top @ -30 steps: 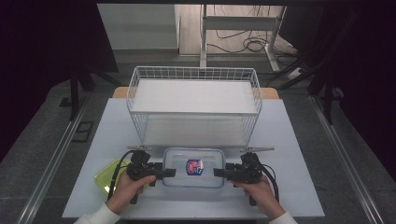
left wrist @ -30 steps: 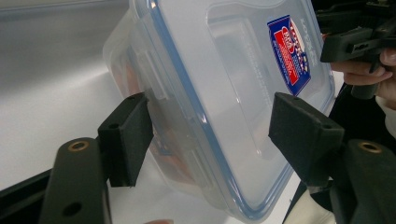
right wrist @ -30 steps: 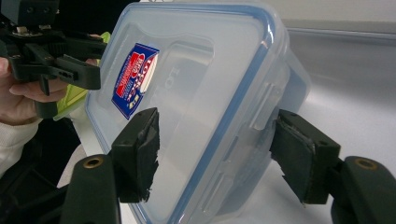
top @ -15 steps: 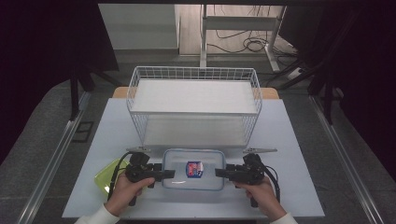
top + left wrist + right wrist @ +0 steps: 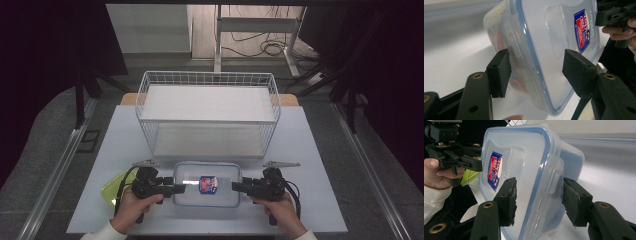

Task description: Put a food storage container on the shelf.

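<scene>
A clear plastic container (image 5: 192,195) with a blue-sealed lid and a red and blue label lies flat on the white table (image 5: 310,145), near the front edge. My left gripper (image 5: 179,189) points at its left end and my right gripper (image 5: 236,187) at its right end. In the left gripper view the jaws (image 5: 537,53) straddle the end latch of the container (image 5: 544,37), one over the lid and one by the flap's lower edge. The right gripper's jaws (image 5: 539,182) stand the same way around the container's (image 5: 524,165) other latch. Both pairs have just been closing and are still open around it.
A white wire basket (image 5: 207,80) with a shelf stands right behind the container, filling the table's middle and back. A yellow-green thing (image 5: 111,189) lies under my left hand. Bare table lies left and right of the basket.
Both grippers have stayed at the container's two ends, and the container has not moved. At this size I see no other difference.
</scene>
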The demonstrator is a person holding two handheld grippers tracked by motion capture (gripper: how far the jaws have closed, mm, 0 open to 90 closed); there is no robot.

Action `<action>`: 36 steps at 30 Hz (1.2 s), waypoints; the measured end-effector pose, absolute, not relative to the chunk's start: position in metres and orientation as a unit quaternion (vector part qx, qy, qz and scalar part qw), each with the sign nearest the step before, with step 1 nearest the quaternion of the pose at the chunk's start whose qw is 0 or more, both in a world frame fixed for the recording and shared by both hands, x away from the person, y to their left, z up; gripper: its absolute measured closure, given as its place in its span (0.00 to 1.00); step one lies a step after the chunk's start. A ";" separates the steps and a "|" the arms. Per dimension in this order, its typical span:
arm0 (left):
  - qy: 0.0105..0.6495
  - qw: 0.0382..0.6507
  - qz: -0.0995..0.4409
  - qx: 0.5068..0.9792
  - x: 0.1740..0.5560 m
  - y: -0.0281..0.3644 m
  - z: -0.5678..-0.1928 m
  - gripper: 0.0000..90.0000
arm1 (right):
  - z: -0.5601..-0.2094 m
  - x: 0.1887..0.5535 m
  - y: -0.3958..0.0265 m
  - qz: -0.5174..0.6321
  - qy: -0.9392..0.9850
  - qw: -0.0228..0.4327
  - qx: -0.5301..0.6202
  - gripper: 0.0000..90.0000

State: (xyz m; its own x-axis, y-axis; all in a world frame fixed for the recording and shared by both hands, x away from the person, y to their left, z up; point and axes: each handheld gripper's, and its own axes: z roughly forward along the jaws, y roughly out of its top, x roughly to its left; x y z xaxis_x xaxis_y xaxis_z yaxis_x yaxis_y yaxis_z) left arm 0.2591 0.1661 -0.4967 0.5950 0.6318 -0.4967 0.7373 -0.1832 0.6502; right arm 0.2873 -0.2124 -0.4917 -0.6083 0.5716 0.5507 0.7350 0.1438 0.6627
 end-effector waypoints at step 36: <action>0.423 0.470 0.012 0.775 0.246 0.163 -0.476 0.52 | -0.472 0.276 -0.211 -0.507 -0.758 0.036 -0.408 0.56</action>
State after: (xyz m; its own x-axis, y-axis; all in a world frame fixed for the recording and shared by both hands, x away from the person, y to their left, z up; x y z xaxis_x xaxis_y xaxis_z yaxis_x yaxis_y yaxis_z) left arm 0.2461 0.1629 -0.4760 0.6423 0.6665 -0.3785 0.6439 -0.2014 0.7381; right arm 0.2765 -0.2115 -0.4718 -0.6640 0.5828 0.4684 0.6555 0.1525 0.7396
